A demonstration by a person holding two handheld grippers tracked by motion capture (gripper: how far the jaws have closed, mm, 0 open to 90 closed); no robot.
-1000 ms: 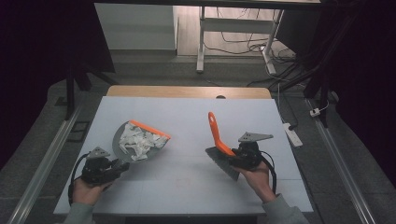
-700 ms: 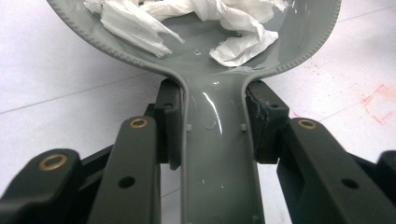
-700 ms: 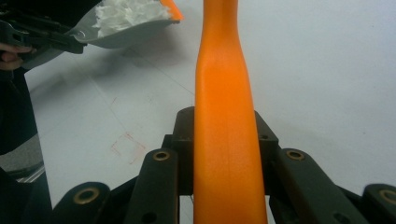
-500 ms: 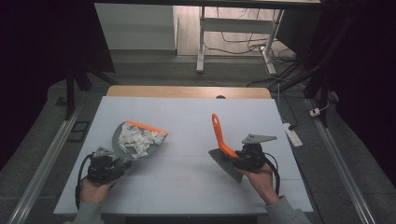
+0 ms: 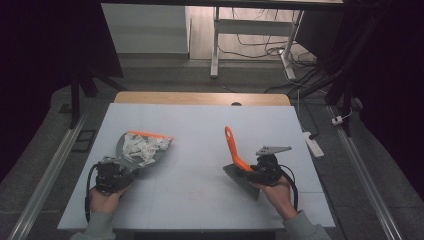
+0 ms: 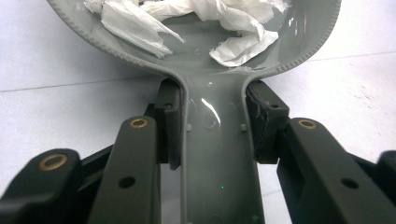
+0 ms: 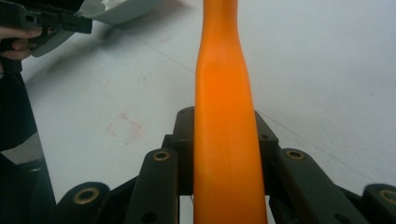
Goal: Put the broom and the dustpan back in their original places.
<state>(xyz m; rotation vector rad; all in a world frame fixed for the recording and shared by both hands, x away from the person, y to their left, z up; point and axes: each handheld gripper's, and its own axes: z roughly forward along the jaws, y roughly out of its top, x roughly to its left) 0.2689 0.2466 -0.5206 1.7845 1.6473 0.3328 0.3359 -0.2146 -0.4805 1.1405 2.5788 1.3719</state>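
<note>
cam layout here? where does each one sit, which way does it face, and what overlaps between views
High view: above the person's side, facing forward and down on the white table; both hands, left gripper and right gripper show.
Left gripper view: rides the left gripper, looks along its jaws, shut on the grey plastic dustpan holding white paper scraps.
Right gripper view: rides the right gripper, looks along its jaws, shut on the orange-handled brush.
Shared: the dustpan appears in all three; the brush in the high and right gripper views.
</note>
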